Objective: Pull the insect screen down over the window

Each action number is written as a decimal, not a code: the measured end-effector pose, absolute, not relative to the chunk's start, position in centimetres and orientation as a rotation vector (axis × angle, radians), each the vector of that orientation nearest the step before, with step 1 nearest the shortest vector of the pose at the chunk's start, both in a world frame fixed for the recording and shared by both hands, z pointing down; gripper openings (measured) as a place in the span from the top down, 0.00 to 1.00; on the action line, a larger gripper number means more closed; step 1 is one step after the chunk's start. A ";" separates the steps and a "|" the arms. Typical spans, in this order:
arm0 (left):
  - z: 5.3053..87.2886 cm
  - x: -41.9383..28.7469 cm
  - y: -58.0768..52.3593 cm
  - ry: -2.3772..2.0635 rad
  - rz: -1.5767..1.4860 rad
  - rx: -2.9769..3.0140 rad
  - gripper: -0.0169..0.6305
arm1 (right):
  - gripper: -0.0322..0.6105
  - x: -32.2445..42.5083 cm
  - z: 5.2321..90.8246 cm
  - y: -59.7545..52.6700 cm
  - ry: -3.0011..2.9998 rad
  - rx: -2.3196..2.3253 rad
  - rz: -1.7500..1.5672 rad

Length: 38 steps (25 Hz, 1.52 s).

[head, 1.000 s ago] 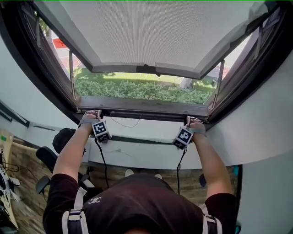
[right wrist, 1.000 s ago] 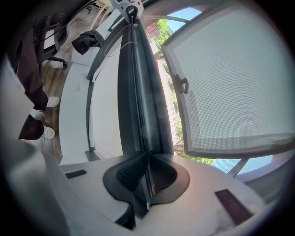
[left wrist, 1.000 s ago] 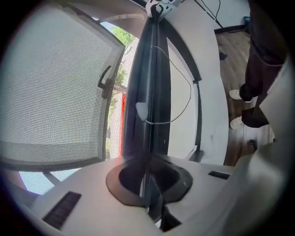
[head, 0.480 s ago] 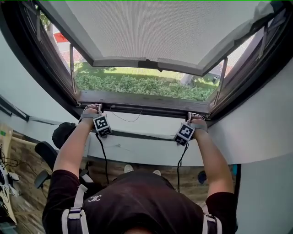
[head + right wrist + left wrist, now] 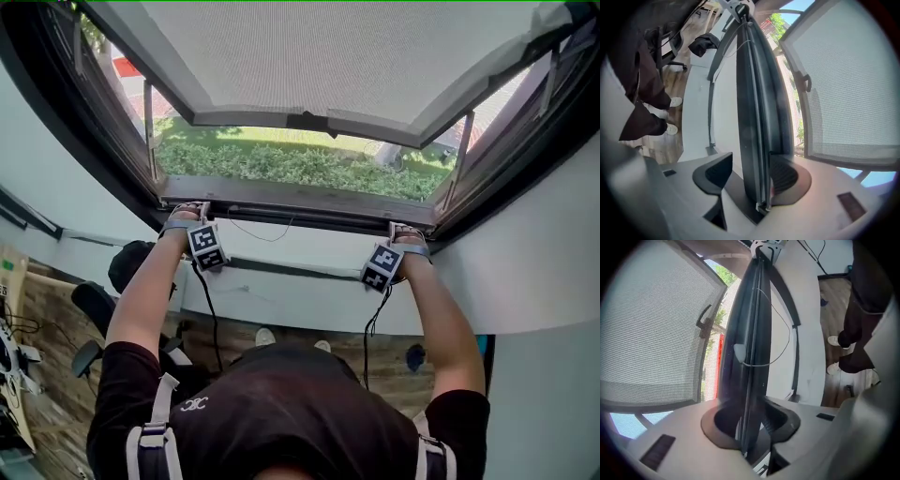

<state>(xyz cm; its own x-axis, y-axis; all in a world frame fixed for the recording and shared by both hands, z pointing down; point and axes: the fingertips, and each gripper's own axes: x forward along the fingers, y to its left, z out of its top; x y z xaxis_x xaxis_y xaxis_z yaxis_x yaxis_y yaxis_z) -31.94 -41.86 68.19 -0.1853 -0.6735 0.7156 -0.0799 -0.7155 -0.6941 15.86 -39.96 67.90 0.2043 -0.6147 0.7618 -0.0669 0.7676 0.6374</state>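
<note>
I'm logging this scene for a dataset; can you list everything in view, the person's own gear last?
window panel: one, grey with a mesh look, swung outward up top
handle: one, dark, on the panel's lower edge
dark bar: one, along the window's bottom edge, between both tongs' jaws
hedge: one, green, outside under the panel
office chair: one, black, lower left
cables: two, black, hanging from the tongs
left tongs: one, grey, jaws opening around the bar's left end
right tongs: one, grey, jaws opening around the bar's right end
arms: two, bare, raised to the bar
</note>
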 end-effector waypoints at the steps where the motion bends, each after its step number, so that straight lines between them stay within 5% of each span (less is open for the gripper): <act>1: 68.4 -31.9 -41.7 0.854 -1.966 -1.688 0.77 | 0.55 15.9 67.9 -40.1 -1.323 0.635 -0.432; 11: 68.8 -31.2 -41.8 0.922 -1.919 -1.721 0.71 | 0.52 14.4 66.8 -39.5 -1.358 0.729 -0.392; 18: 68.9 -32.1 -41.5 0.840 -2.004 -1.671 0.85 | 0.51 15.5 69.3 -39.1 -1.274 0.650 -0.375; 23: 69.2 -32.0 -41.6 0.826 -2.021 -1.660 0.82 | 0.50 15.6 69.3 -39.9 -1.286 0.673 -0.392; 24: 69.4 -32.0 -41.7 0.838 -2.013 -1.658 0.75 | 0.51 15.6 69.2 -40.0 -1.290 0.686 -0.400; 26: 69.4 -32.0 -42.2 0.879 -1.979 -1.664 0.86 | 0.51 15.1 68.7 -40.0 -1.325 0.721 -0.412; 31: 69.7 -31.7 -42.0 0.920 -1.934 -1.736 0.74 | 0.48 15.4 69.5 -40.2 -1.331 0.752 -0.427; 38: 69.2 -31.5 -42.8 0.982 -1.859 -1.746 0.73 | 0.52 15.1 67.6 -39.6 -1.360 0.783 -0.347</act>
